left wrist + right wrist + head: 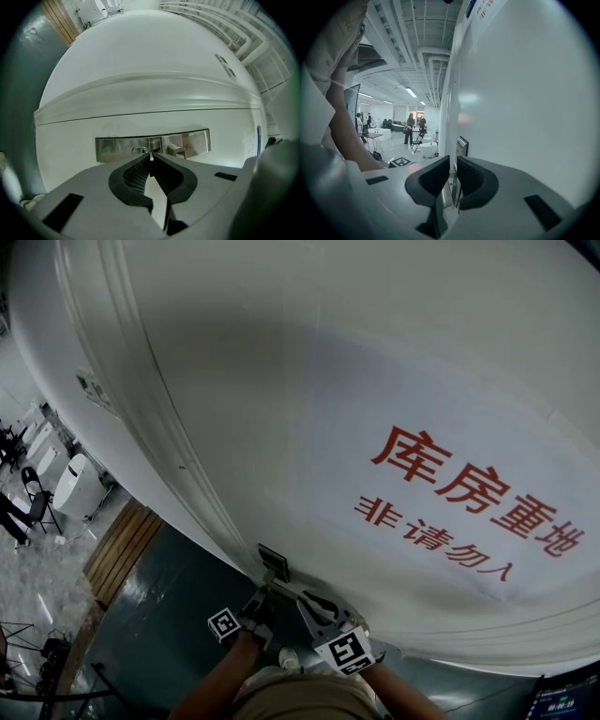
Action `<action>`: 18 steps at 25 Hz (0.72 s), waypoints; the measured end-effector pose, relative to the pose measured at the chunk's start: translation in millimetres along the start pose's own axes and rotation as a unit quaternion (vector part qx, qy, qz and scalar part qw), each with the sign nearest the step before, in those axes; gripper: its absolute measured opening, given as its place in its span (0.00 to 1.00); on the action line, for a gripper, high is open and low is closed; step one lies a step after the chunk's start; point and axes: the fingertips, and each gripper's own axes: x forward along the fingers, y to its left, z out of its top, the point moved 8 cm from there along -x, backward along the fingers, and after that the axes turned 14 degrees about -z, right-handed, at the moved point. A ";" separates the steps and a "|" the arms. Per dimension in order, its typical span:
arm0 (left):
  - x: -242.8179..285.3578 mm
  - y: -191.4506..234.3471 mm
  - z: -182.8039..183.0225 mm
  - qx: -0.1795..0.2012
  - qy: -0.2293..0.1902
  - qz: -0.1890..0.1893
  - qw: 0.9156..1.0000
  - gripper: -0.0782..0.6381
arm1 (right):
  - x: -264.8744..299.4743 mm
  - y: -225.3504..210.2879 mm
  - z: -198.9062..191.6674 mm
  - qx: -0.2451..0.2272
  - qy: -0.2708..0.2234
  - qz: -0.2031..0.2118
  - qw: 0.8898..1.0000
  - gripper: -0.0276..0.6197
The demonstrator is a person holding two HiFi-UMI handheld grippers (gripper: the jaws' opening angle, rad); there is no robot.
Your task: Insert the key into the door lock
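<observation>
Evidently the left hand-held gripper (150, 163) is closed on a thin metal key (150, 155), whose tip stands just ahead of the jaws, beside the oval keyhole (138, 150) in the brushed-steel lock plate (110, 149), not visibly entered; insertion appears outstanding. The right hand-held gripper (453, 164) stands narrow beside the smooth white door (525, 93); any grip is unclear.

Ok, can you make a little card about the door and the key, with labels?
door: white, with red writing
lock plate: shiny metal, has keyhole and door handle
left gripper: shut on key
key: pointing at lock plate, near keyhole, not in yet
right gripper: beside the door, jaws almost together, grip unclear
</observation>
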 end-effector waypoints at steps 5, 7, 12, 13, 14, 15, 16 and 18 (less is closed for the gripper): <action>4.5 0.0 -0.8 -0.001 -0.003 -0.005 1.000 0.16 | 0.6 -2.6 1.2 -0.003 -0.001 0.000 1.000 0.09; 4.8 0.8 -1.1 0.001 -0.004 -0.004 1.000 0.16 | 0.5 -2.9 2.0 -0.003 -0.002 0.000 1.000 0.09; 2.9 2.0 -1.9 0.004 -0.008 0.005 1.000 0.16 | -0.7 -3.0 2.7 -0.003 -0.004 0.000 1.000 0.09; 2.5 2.3 -2.2 0.003 -0.010 0.006 1.000 0.16 | -1.2 -3.1 2.5 -0.003 -0.003 0.000 1.000 0.09; 2.0 2.8 -2.4 0.002 -0.012 0.008 1.000 0.16 | -1.8 -3.1 2.1 -0.003 -0.003 0.000 1.000 0.09; 1.2 3.6 -2.5 0.002 -0.013 0.010 1.000 0.16 | -2.5 -3.0 1.7 -0.003 -0.003 0.000 1.000 0.09; 0.4 4.7 -2.6 0.002 -0.013 0.013 1.000 0.16 | -3.2 -2.8 1.3 -0.004 -0.002 0.000 1.000 0.09; -0.4 6.7 -2.3 0.006 -0.012 0.018 1.000 0.16 | -4.5 -2.7 0.5 -0.004 -0.001 0.001 1.000 0.09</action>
